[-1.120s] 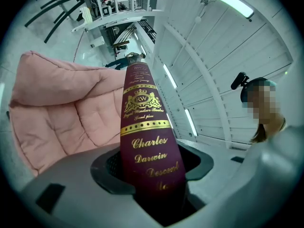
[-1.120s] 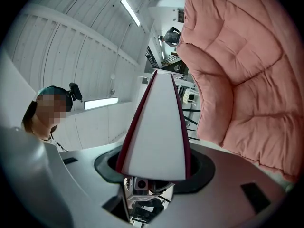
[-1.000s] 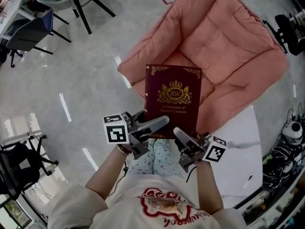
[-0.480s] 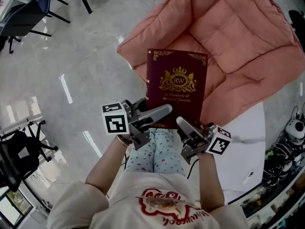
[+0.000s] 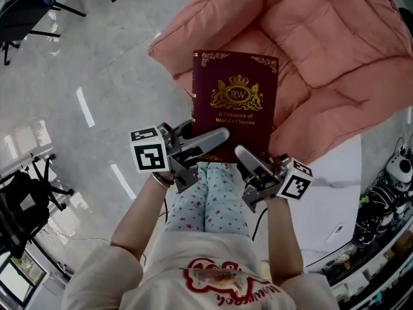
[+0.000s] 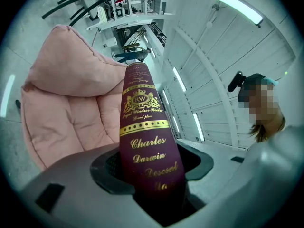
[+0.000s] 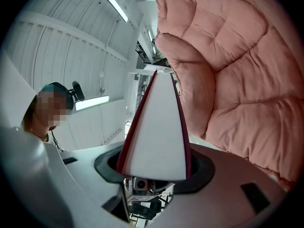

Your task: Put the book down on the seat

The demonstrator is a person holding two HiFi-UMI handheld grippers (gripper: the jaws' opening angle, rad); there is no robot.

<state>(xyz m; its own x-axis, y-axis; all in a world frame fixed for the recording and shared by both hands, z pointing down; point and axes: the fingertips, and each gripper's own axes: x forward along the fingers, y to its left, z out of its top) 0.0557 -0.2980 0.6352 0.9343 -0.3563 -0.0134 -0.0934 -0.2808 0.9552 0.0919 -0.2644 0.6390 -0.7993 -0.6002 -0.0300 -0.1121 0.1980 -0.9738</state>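
Currently | book over seat | left gripper (on spine), right gripper clamped

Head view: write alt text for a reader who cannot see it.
A dark red book with gold lettering is held cover up over the front edge of a pink cushioned seat, the left gripper and right gripper each clamped on a near corner. The person's star-patterned trousers show below.

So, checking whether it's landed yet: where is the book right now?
In the head view the book is at centre, gripped at its near corners by the left gripper and right gripper, over the front edge of the pink seat.
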